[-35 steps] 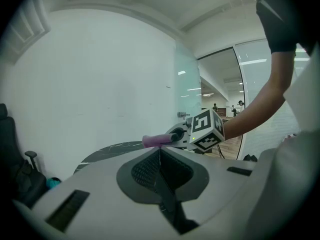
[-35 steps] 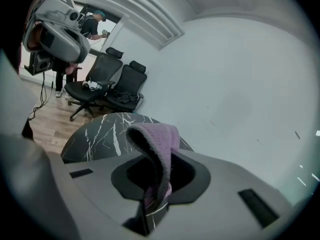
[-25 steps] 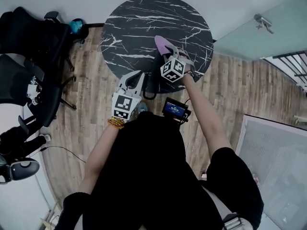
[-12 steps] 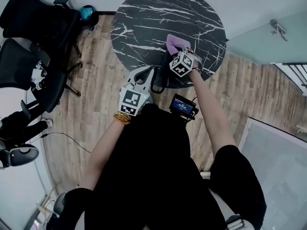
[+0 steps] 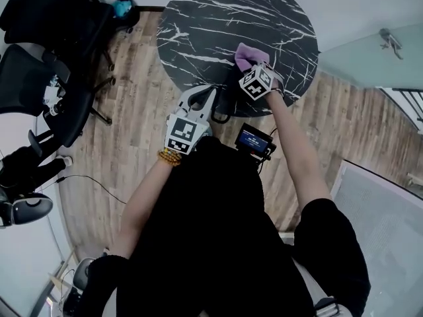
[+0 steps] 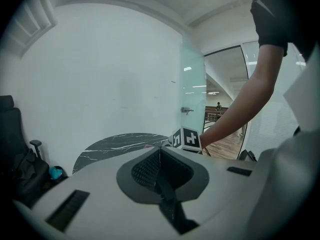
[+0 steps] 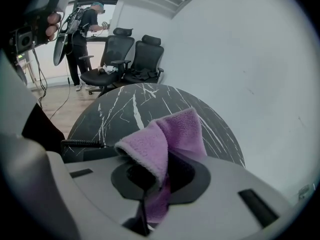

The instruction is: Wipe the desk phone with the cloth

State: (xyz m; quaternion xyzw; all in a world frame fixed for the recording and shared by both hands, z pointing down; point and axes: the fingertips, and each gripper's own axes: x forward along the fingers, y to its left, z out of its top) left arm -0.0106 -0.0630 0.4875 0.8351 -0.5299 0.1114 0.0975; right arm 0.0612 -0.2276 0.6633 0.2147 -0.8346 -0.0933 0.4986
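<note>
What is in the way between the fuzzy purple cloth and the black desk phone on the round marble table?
Nothing visible. The right gripper holds the fuzzy purple cloth over the round black marble table. The black desk phone sits just beside it at the table's near edge, with only open space between.

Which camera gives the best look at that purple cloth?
The right gripper view: the purple fleece cloth fills its centre, pinched in the right gripper. The head view shows only a small patch over the black marble table; the left gripper view shows none clearly.
</note>
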